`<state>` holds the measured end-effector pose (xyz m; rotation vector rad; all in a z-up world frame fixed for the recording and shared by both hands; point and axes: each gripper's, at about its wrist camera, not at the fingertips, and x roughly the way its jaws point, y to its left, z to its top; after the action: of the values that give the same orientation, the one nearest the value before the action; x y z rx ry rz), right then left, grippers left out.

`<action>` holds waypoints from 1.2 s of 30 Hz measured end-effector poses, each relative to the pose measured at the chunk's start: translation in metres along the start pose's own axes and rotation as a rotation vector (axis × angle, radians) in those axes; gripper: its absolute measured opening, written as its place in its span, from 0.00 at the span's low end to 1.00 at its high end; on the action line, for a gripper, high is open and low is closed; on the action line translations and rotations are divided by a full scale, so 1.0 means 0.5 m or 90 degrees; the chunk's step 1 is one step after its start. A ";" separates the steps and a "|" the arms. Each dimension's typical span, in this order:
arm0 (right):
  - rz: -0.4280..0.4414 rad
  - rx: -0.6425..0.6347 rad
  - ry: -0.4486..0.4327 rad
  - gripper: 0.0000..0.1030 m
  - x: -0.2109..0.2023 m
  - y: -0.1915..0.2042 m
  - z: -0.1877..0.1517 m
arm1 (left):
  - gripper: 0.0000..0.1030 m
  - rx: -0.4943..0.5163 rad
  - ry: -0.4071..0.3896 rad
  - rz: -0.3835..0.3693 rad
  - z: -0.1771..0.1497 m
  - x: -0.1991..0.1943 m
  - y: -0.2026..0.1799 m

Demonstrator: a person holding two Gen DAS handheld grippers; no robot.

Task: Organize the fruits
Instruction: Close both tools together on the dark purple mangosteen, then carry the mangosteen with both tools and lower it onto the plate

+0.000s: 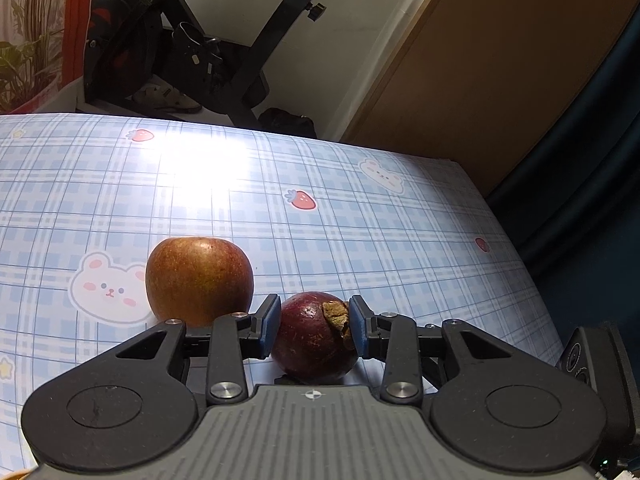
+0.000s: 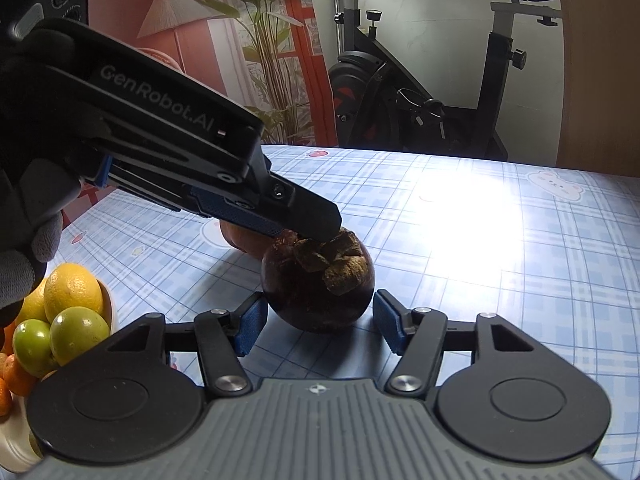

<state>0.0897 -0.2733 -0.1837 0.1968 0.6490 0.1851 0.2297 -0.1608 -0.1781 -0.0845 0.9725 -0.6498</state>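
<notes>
Presently the left gripper (image 1: 314,330) pinches the mangosteen (image 1: 314,340); its blue pads (image 1: 268,328) press on the fruit's two flanks, and the fruit sits between the fingertips, low against the checked tablecloth (image 1: 360,240). In the right wrist view the same gripper (image 2: 320,228) reaches in from the upper left, gloved hand (image 2: 28,216) behind it, fingers angled downward onto the top of the mangosteen (image 2: 318,284).

Appearance of the mangosteen: round body; dark purple-maroon rind with a dull sheen and fine scuffs; a dry, brown, lobed calyx, which faces the right wrist camera and lies toward the right-hand pad in the left wrist view.

The right gripper (image 2: 318,320) stands spread; its pads (image 2: 252,326) flank the fruit's lower sides with a visible gap at each side, so nothing is clamped; the fruit lies just ahead of and between its fingertips.

An apple (image 1: 199,280), russet red with yellow-green speckling, rests on the cloth just beyond the left finger of the left gripper, close beside the mangosteen; whether they touch cannot be told.

A bowl (image 2: 110,300) holding yellow and green citrus stands to the left of the right gripper's body.
</notes>
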 end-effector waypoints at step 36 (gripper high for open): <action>0.068 -0.109 0.020 0.58 -0.130 0.277 -0.024 | 0.42 0.021 0.009 -0.019 -0.143 -0.297 0.061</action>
<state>0.0167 -0.1533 -0.1223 0.0639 0.6505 0.3452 0.1301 -0.0394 -0.1200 -0.0649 0.9753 -0.6953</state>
